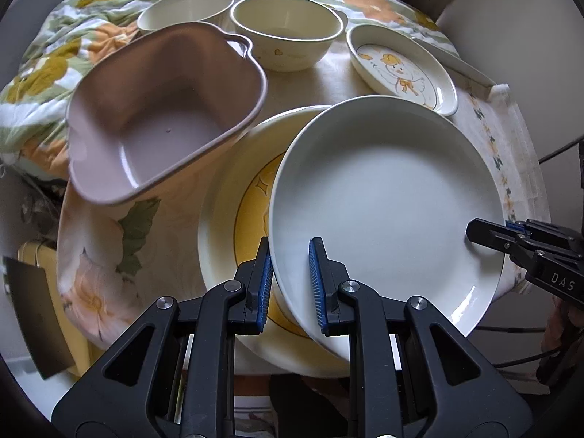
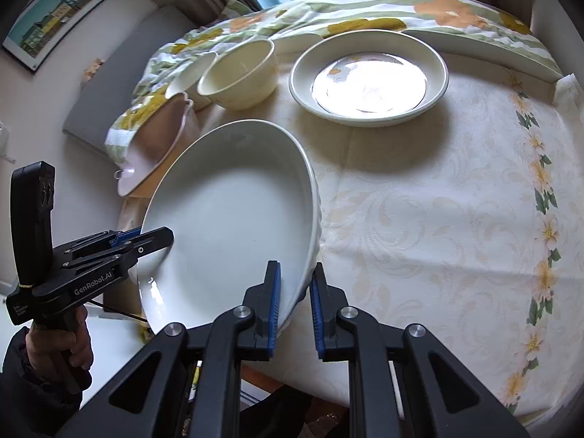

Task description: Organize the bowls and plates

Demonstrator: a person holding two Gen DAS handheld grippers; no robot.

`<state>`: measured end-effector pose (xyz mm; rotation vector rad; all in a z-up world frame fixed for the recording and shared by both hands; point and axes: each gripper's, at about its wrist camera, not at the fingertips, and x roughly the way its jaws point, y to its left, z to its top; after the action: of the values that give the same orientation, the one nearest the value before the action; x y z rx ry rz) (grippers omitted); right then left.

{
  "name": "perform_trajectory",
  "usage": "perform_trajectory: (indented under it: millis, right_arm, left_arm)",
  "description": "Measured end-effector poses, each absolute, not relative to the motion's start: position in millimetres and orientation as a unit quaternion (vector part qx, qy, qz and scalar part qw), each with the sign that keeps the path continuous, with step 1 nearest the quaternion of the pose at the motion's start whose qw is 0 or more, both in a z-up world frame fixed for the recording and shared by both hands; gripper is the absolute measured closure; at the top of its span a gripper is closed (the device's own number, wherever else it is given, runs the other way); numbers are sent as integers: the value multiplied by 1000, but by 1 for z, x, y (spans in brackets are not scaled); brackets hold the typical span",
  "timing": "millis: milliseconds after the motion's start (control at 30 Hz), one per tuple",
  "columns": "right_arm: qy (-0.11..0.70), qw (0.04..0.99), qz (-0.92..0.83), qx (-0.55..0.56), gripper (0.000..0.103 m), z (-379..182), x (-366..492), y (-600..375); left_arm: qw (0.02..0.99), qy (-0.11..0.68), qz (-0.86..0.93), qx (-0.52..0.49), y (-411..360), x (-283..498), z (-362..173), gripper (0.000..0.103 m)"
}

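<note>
A large white plate [image 1: 387, 197] is held tilted above a yellow-patterned plate [image 1: 233, 219] on the table. My left gripper [image 1: 291, 284] straddles the white plate's near rim, jaws close around it with a small gap at the right pad. My right gripper [image 2: 295, 303] straddles its opposite rim [image 2: 233, 215] the same way, and shows at the right edge of the left wrist view [image 1: 489, 235]. A mauve square bowl [image 1: 164, 116], two cream bowls [image 1: 284, 25] [image 1: 186, 9] and a small duck-print dish [image 1: 401, 65] stand further back.
A cream plate with a shiny centre [image 2: 368, 80] stands at the table's far side. A floral quilt [image 2: 365, 11] is bunched along the far edge. The cream floral tablecloth [image 2: 456, 200] spreads to the right. A long white dish [image 2: 485, 47] lies at the far right.
</note>
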<state>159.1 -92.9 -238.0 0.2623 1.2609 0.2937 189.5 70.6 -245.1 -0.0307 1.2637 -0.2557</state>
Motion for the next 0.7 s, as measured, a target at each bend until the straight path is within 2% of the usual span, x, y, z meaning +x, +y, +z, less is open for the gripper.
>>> perform_trajectory:
  millis: [433,700]
  right_arm:
    - [589,793,97,125,89,-241,160,-82]
    - [590,800,80,78,89,-239,160,-71]
  left_arm:
    - [793,597,-124,-5,77,197,-264,86]
    - [803,585,-108,40,65,194,-262,86]
